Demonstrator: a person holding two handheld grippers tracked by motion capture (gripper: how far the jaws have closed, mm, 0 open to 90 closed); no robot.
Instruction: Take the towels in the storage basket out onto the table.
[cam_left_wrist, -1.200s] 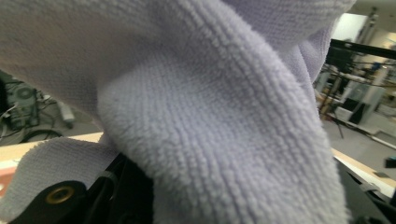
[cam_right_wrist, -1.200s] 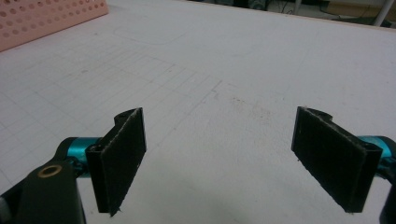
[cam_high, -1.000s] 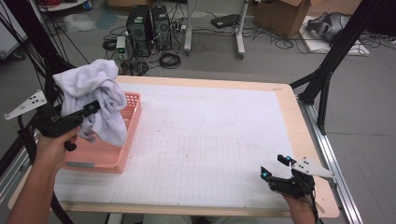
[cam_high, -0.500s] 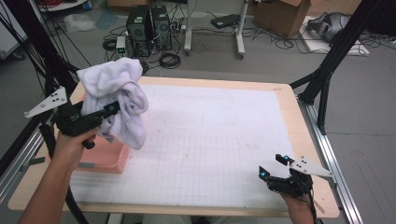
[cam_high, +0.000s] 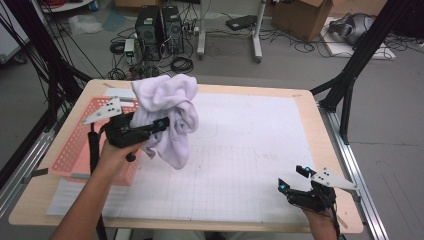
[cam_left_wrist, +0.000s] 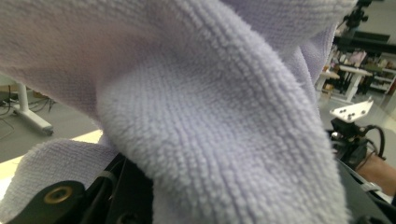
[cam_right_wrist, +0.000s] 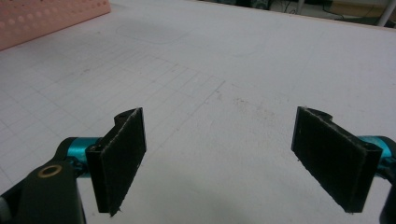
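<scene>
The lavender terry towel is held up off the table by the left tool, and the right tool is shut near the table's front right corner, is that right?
Not quite. The right tool is open: the right gripper view shows its two black pads standing wide apart over the white gridded mat. The rest holds: the left tool holds the lavender terry towel up off the table.

One towel (cam_high: 167, 117), one basket (cam_high: 75, 150), two claws.

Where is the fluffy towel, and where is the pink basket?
Fluffy pale lilac terry towel (cam_high: 172, 107), high view, middle of the bunched cloth.
Pink perforated plastic basket (cam_high: 75, 150), high view, its bare holed floor.
</scene>
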